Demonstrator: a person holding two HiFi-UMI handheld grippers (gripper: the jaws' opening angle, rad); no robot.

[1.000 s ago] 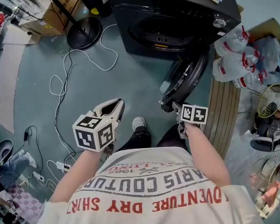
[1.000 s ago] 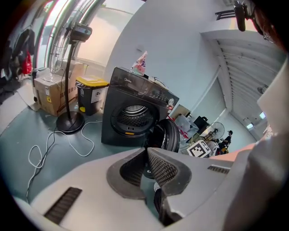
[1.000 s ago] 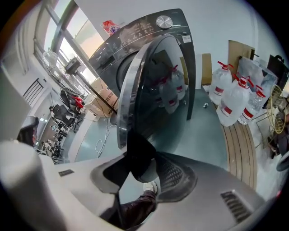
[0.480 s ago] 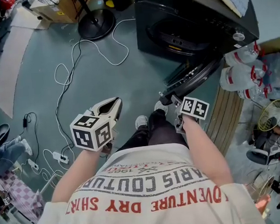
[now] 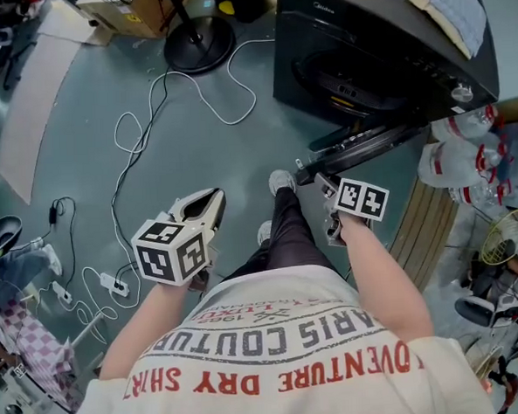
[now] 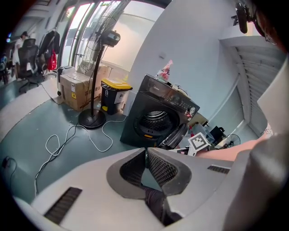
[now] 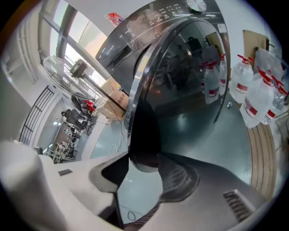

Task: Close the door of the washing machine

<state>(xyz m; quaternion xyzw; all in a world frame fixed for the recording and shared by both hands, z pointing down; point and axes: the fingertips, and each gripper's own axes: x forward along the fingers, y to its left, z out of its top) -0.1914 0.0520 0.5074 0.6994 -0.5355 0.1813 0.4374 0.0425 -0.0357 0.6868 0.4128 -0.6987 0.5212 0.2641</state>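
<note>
Floor (image 5: 196, 179) beneath door (image 5: 369, 144) hidden; door seen edge-on.

Teal floor (image 5: 230, 160) with white cables (image 5: 226, 121), fan stand (image 5: 198, 46), cardboard boxes (image 5: 133, 8).

One washing machine (image 5: 379, 28) stood there with its one door (image 5: 369, 142), and near it one standing fan (image 6: 109, 38) and one yellow-lidded bin (image 6: 114, 94). On the floor lay one white power strip (image 5: 117, 286), and I counted at least two water jugs (image 5: 453, 164).

Head view steeply down from above; gripper views low, toward the washing machine (image 5: 379, 28), common to all three.
</note>
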